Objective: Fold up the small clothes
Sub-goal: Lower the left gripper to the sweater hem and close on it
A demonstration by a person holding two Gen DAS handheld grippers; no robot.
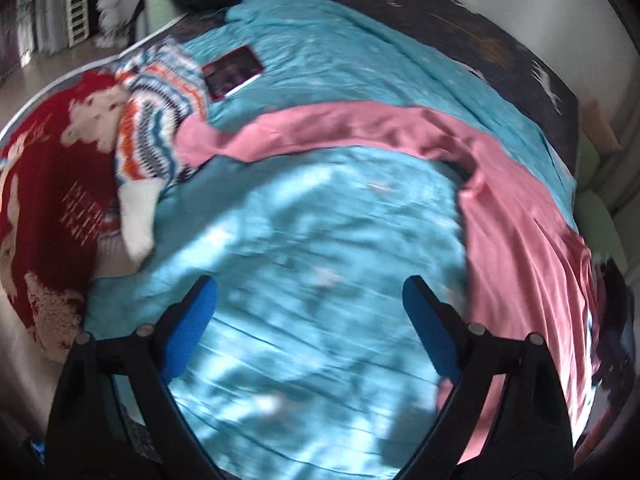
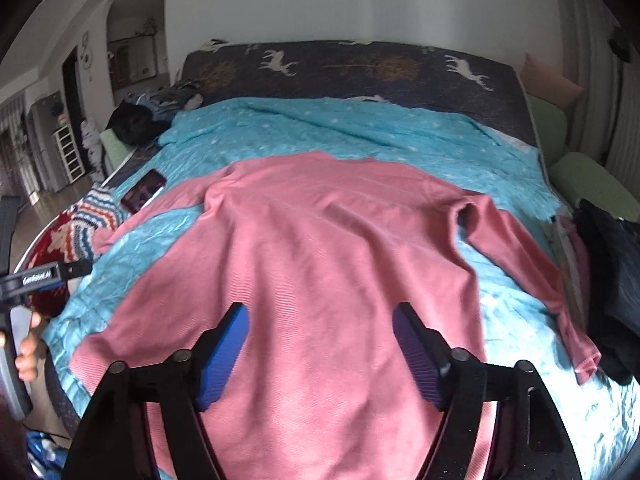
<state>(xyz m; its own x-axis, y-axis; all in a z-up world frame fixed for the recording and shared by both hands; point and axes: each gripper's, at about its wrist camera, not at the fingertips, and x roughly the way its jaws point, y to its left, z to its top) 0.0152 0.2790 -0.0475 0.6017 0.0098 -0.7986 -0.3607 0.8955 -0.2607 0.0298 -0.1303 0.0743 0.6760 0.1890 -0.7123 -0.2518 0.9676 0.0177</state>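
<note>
A pink long-sleeved sweater (image 2: 320,248) lies spread flat on the turquoise bedspread (image 2: 360,128), sleeves out to both sides. My right gripper (image 2: 320,344) is open and empty above its lower body. My left gripper (image 1: 310,312) is open and empty over bare bedspread (image 1: 288,248), left of the sweater; the pink sleeve (image 1: 320,128) runs across ahead of it. The left gripper also shows at the left edge of the right wrist view (image 2: 40,276), held by a hand.
A striped knit garment (image 1: 156,120) and a red-and-cream garment (image 1: 52,184) lie at the bed's left edge. A phone in a red case (image 1: 232,72) lies on the bedspread. Dark clothes (image 2: 612,280) are piled at the bed's right edge. A dark deer-patterned headboard cover (image 2: 360,72) stands behind.
</note>
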